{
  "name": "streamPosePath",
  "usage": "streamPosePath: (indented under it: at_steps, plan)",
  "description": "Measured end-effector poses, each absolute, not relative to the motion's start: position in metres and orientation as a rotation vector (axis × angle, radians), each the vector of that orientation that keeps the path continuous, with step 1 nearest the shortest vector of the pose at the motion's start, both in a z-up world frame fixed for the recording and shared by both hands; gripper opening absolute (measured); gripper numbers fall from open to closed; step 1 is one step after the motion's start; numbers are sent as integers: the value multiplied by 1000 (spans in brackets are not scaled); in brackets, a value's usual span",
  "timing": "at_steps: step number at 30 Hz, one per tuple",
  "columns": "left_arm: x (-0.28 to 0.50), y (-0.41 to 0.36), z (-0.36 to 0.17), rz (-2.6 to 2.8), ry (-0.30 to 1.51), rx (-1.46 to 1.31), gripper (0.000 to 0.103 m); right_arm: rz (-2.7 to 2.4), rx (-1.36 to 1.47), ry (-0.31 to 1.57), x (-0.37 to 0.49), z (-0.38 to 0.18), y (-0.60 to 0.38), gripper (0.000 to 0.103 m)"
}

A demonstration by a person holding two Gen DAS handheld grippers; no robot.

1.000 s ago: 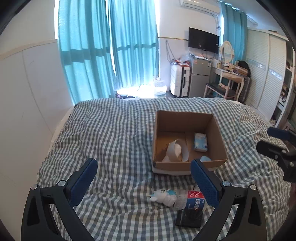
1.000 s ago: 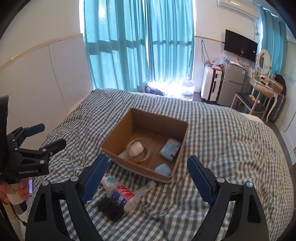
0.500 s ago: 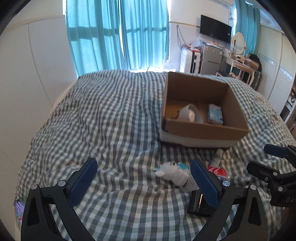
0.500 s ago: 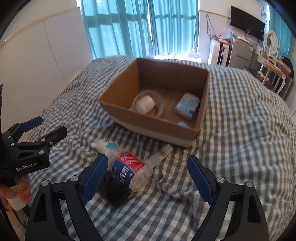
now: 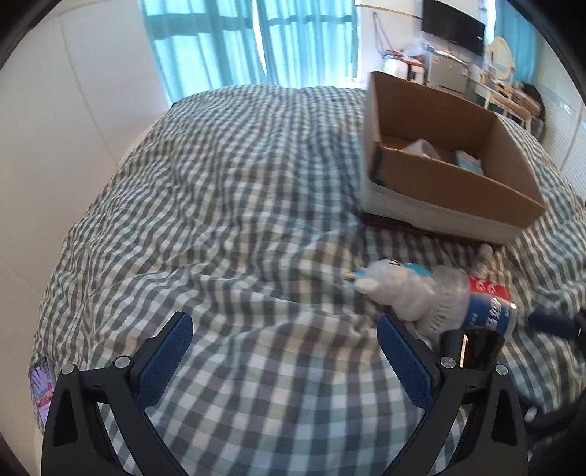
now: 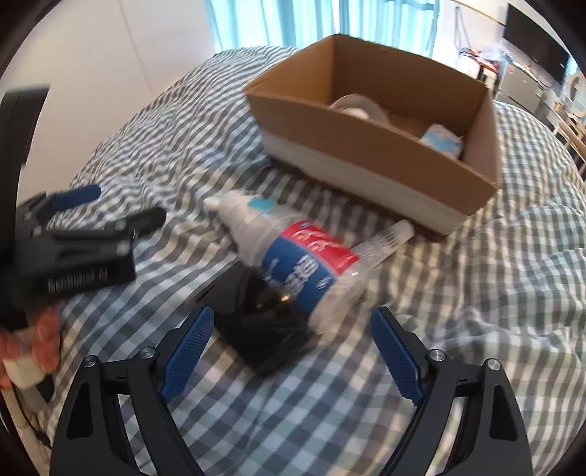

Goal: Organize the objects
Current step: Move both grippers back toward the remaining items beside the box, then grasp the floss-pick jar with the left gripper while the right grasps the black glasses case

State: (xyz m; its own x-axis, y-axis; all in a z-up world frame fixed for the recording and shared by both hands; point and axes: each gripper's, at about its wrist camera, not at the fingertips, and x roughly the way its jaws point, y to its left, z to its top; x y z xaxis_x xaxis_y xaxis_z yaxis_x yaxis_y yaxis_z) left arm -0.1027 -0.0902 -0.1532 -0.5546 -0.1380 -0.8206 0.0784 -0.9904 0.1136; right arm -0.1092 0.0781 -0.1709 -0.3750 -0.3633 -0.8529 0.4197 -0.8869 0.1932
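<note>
One clear plastic bottle [image 6: 293,263], red-blue label, lying on checked bedspread [image 6: 476,293]

I'm in a home bedroom: checked bed [image 5: 234,190] filling the frame, teal curtains [image 5: 256,40] and television [image 5: 452,22] along the top.

**Loose items lie beside a part-filled box**

An open cardboard box [image 6: 370,146] sits on the checked bedspread [image 6: 494,293], holding a roll of clear tape [image 6: 353,106] and a light-blue packet [image 6: 441,139]. In front of it a clear plastic bottle [image 6: 293,256] with a red-and-blue label lies on its side, resting partly on a flat black object [image 6: 263,329]. A small white tube [image 6: 384,240] lies just beside the bottle, near the box.
</note>
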Motion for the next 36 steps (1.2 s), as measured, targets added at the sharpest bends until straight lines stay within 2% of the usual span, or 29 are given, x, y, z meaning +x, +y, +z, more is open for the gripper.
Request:
streamPosePath:
  at_steps: [6, 7, 9, 12, 16, 18, 21, 31, 36]
  plan:
    - [-104, -100, -154, -2669, -23, 1434, 103, -2193, 1469, 111, -112, -193, 56, 87]
    - [-104, -99, -154, -2668, -23, 1435, 103, -2185, 1487, 119, -114, -199, 54, 82]
    - [-104, -99, -154, -2674, -25, 1433, 103, -2183, 1511, 130, -114, -206, 54, 60]
    - [-104, -97, -155, -2676, -36, 1433, 103, -2200, 1493, 138, -107, -198, 61, 50]
    - [-105, -91, -155, -2685, -38, 1446, 103, -2241, 1444, 205, -90, -177, 81, 45]
    - [-104, -83, -154, -2711, -69, 1446, 103, -2263, 1430, 202, -85, -168, 96, 36]
    - [-102, -70, -150, -2744, -119, 1437, 103, -2281, 1426, 158, -89, -159, 118, 36]
    - [-106, -20, -150, -2827, -115, 1524, 103, -2399, 1341, 125, -110, -135, 154, 34]
    - [-111, 11, -158, -2890, -132, 1608, 103, -2471, 1333, 27, -128, -132, 192, 34]
